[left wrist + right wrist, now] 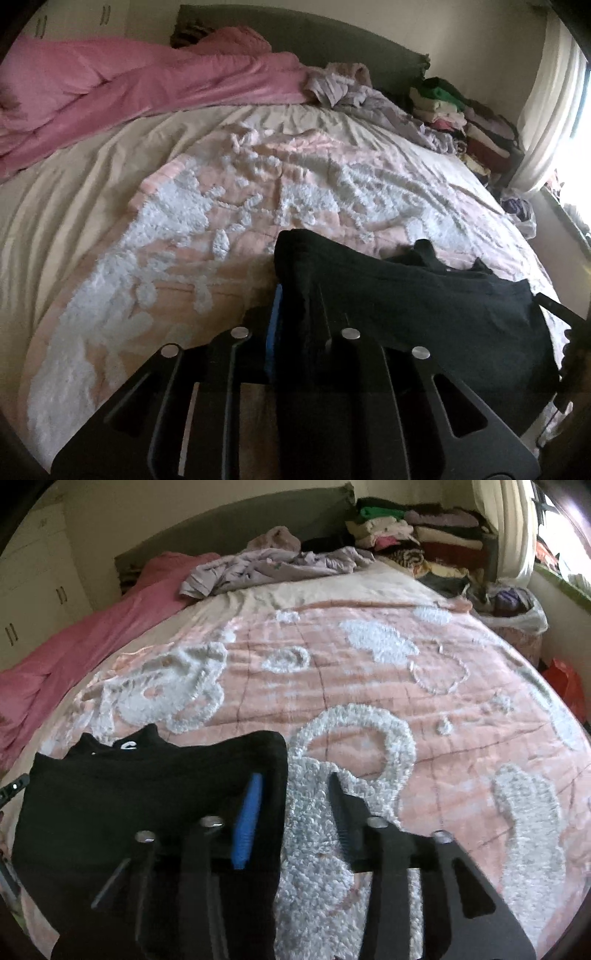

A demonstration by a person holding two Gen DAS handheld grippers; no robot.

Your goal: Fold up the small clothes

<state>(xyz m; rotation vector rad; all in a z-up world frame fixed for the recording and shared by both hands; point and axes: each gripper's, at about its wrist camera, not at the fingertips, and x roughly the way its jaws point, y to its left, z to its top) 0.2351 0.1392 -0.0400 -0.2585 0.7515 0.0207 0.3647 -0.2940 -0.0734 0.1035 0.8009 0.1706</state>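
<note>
A black garment [424, 295] lies flat on the pink and white blanket [221, 206], near the bed's front edge. In the left wrist view its left edge runs up between my fingers. My left gripper [295, 295] is shut on that edge, the blue pad [272, 325] pressed to the cloth, which hides the other finger. In the right wrist view the same black garment [129, 786] fills the lower left, with a small white label [129, 745] at its far edge. My right gripper [294, 777] stands open over its right edge. One finger is above the cloth, the other above the blanket [369, 701].
A pink duvet [110, 92] is bunched along the far left of the bed. Crumpled lilac clothes [266, 568] lie by the headboard. A stack of folded clothes [406, 528] stands beyond the bed's far right corner, with a plastic bag [517, 613] and a curtain [546, 110] beside it.
</note>
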